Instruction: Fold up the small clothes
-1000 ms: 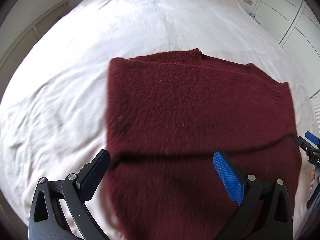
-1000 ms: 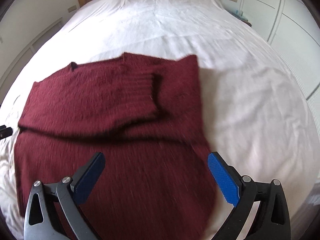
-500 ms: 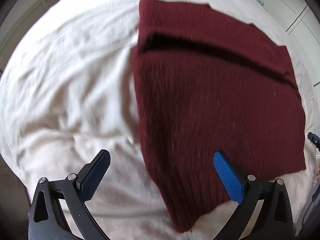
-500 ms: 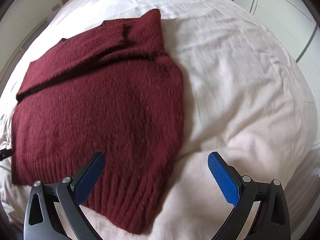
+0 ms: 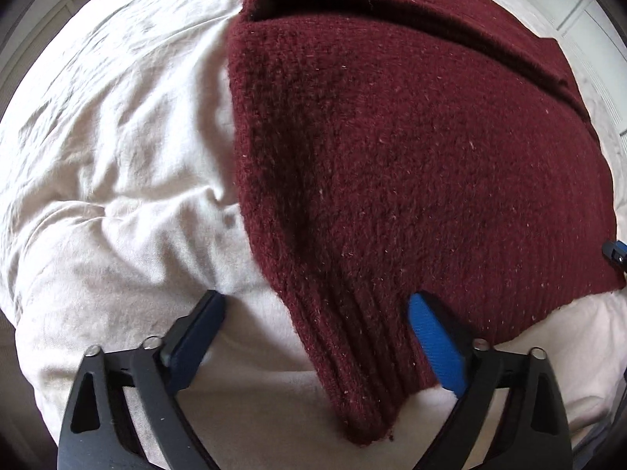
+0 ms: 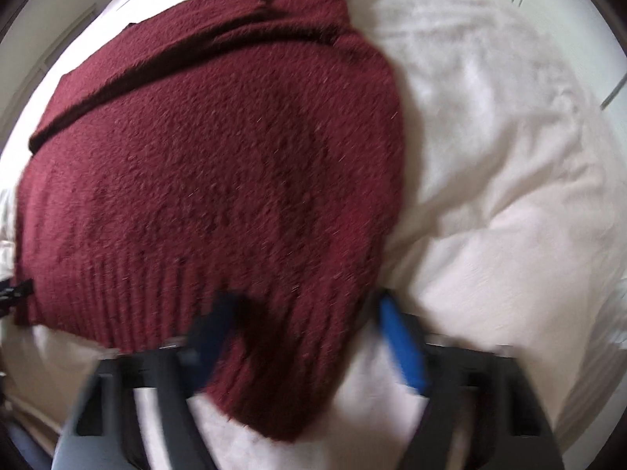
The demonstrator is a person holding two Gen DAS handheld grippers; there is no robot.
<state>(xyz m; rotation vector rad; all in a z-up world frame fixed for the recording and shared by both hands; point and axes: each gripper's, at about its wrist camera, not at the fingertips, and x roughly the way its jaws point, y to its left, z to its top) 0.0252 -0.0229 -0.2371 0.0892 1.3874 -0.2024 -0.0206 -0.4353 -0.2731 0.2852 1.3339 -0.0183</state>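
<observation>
Both tongs drop onto the sweater's near hem corners and start to close.

The left tongs [image 5: 313, 323] have swung from the sweater's middle down to its left hem corner; the jaws have just been closing, with the ribbed corner between them, pads not yet pressing. The right tongs [image 6: 305, 329] do the same at the right corner, blurred, jaws narrowing around the hem, grip not yet made. The maroon sweater [image 5: 411, 137] lies flat on the bed [image 5: 117, 137], sleeves already folded across its top, so a bottom-to-top fold looks next. The white bedsheet is soft and rumpled; pale cupboard doors [image 6: 611, 90] stand beyond.
</observation>
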